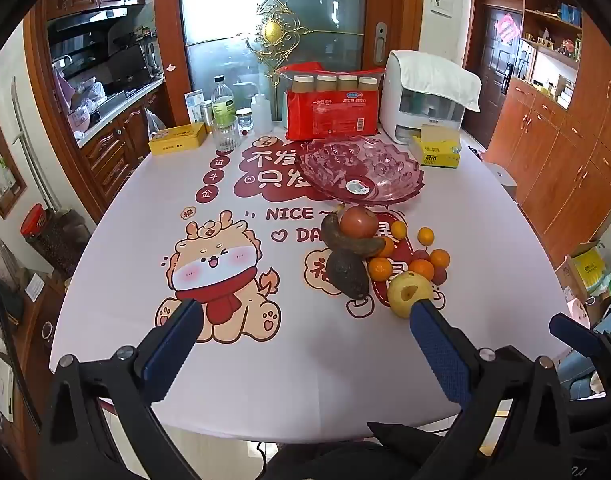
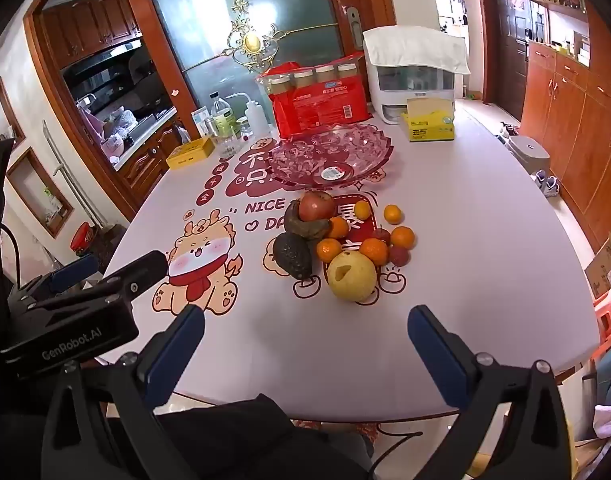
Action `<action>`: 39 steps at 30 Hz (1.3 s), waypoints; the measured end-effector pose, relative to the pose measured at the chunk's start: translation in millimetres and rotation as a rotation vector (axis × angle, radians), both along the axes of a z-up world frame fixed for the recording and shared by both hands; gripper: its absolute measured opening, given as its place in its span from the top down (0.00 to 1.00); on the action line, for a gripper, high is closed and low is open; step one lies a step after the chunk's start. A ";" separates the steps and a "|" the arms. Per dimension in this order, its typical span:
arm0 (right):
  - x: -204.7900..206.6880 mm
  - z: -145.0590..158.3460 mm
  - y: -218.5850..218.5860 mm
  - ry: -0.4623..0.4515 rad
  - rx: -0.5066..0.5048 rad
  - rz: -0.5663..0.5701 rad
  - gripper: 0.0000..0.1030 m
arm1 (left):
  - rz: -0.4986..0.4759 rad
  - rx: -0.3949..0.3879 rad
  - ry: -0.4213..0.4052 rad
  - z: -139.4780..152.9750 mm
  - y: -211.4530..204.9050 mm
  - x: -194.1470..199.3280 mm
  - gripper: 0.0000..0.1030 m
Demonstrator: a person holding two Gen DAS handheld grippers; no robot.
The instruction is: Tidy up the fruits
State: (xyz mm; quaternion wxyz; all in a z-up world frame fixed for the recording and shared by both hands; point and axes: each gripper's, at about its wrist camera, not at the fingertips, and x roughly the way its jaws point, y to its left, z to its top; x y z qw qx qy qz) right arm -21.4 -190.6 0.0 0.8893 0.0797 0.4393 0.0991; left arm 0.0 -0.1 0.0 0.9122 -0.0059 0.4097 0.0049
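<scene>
Left tongs (image 1: pixel 305 316) and right tongs (image 2: pixel 305 320) both spread wide, holding nothing, blue textured pads on black frames, hovering over near edge of desk (image 2: pixel 485 280). Fruit heap mid-desk on glossy cartoon-print cover: yellow pear (image 2: pixel 351 276) with gouged skin, dark pebbled avocado (image 2: pixel 293 256), blackened curved banana (image 2: pixel 305 226), red apple (image 2: pixel 316 206), small smooth tangerines (image 2: pixel 402 237). Just behind heap, scalloped pink glass bowl (image 2: pixel 369 144), no fruit inside.
</scene>
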 end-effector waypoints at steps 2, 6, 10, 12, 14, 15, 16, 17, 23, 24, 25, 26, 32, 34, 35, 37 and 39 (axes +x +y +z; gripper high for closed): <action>0.8 -0.1 1.0 0.000 -0.006 0.000 0.01 | 0.000 0.002 -0.002 0.0 -0.1 -0.1 0.01; 2.2 -0.2 2.7 0.000 -0.008 -0.001 0.01 | -0.006 -0.002 0.001 -0.2 -2.5 -0.2 0.01; 3.2 -0.4 3.7 0.001 -0.007 -0.002 0.01 | -0.002 -0.006 -0.004 1.4 0.1 -0.4 0.01; 2.8 -0.2 3.1 0.001 -0.008 -0.004 0.01 | -0.001 -0.010 0.000 0.0 0.2 -0.1 0.01; 2.9 -0.4 1.7 0.002 -0.007 -0.004 0.01 | -0.001 -0.010 0.001 0.0 0.3 0.0 0.01; 2.9 -0.6 1.5 0.002 -0.007 -0.003 0.01 | -0.002 -0.010 0.000 0.2 0.3 -0.1 0.01; 2.9 -0.6 1.1 0.003 -0.007 -0.001 0.01 | -0.002 -0.009 0.000 0.4 0.3 -0.2 0.01; 2.9 -0.6 0.6 0.004 -0.008 0.000 0.01 | -0.002 -0.009 0.000 0.6 0.3 -0.4 0.01; 4.5 -0.7 7.6 0.007 -0.009 0.000 0.01 | 0.002 -0.011 0.002 -1.0 4.6 0.2 0.01; 4.4 -0.8 8.0 0.008 -0.008 0.001 0.01 | 0.002 -0.011 0.002 -1.1 4.7 0.2 0.01; 4.1 -0.9 7.9 0.008 -0.008 0.001 0.01 | 0.002 -0.012 0.003 -1.2 5.6 0.0 0.01; 5.0 0.5 9.1 0.009 -0.008 0.001 0.01 | 0.001 -0.012 0.004 -1.2 4.7 0.4 0.01; 5.6 -0.8 12.8 0.016 -0.005 0.000 0.01 | -0.009 -0.016 0.013 -6.3 17.8 0.9 0.01; 4.9 -10.0 17.1 0.023 -0.004 0.001 0.01 | -0.008 -0.013 0.016 -4.5 16.4 3.4 0.01; 5.8 -9.9 17.3 0.025 -0.004 0.000 0.01 | -0.009 -0.014 0.017 -4.6 17.1 3.2 0.01; 5.3 -10.4 19.3 0.028 -0.003 -0.002 0.01 | -0.010 -0.014 0.019 -5.3 16.2 2.7 0.01; 5.5 -9.7 19.0 0.026 0.000 0.000 0.01 | -0.012 -0.017 0.022 -5.5 16.2 2.9 0.01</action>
